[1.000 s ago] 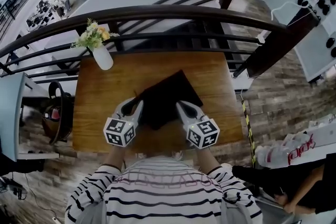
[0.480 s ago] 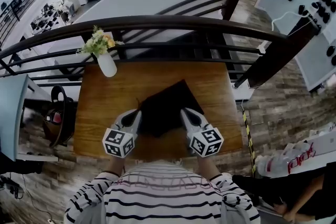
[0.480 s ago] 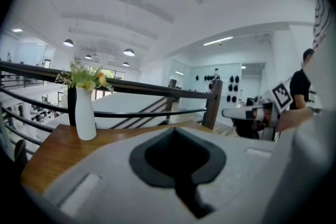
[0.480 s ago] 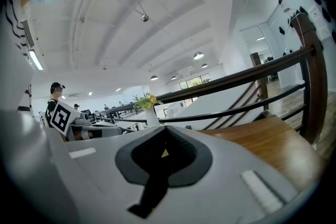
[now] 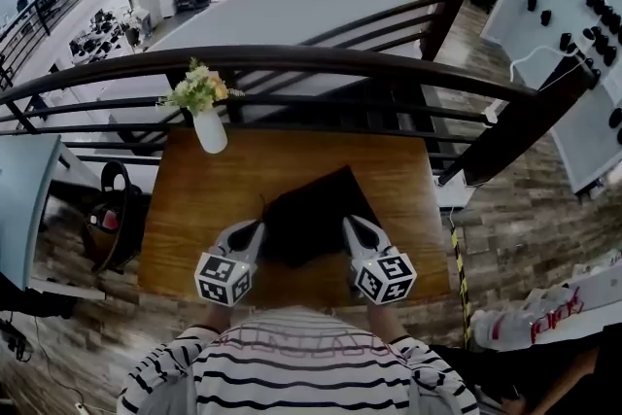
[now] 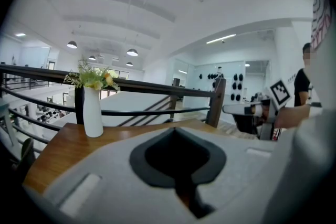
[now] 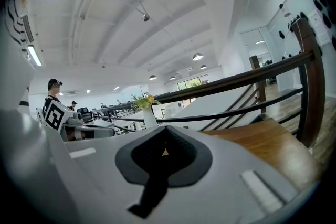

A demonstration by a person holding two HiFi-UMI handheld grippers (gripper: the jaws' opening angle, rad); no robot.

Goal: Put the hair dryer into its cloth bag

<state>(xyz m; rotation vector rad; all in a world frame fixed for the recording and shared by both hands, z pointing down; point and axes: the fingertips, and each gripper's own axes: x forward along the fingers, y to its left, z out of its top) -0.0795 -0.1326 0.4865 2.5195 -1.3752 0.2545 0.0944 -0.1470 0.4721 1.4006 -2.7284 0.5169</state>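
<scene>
Head view: the cloth bag [image 5: 311, 214] lies flat-looking and black at the middle of the wooden surface [image 5: 190, 199], one corner pointing towards the railing [image 5: 292, 58]. A white vase [image 5: 210, 131] of flowers stands well apart at the far left corner. The hair dryer shows in no view. It does not lie on the bare wood, so it is probably already inside the bag, though the dark cloth gives no clear bulge to confirm this.

The left gripper [image 5: 257, 226] meets the bag's near left edge and the right gripper [image 5: 348, 222] its near right edge. A thin cord [image 5: 260, 204] trails just beyond the left gripper. In each gripper view the fingers are closed and dark cloth [image 7: 157, 160] fills the gap between them. Both therefore appear to pinch the bag's fabric, the right one more plainly than the left.

Step in hand, as a judgement: handling the bag's near end with a two-sided hold, late in the task. The next move calls for keeping both pinches firm while the cloth is lifted or drawn apart, and for finding the cord if the mouth is to be closed.
</scene>
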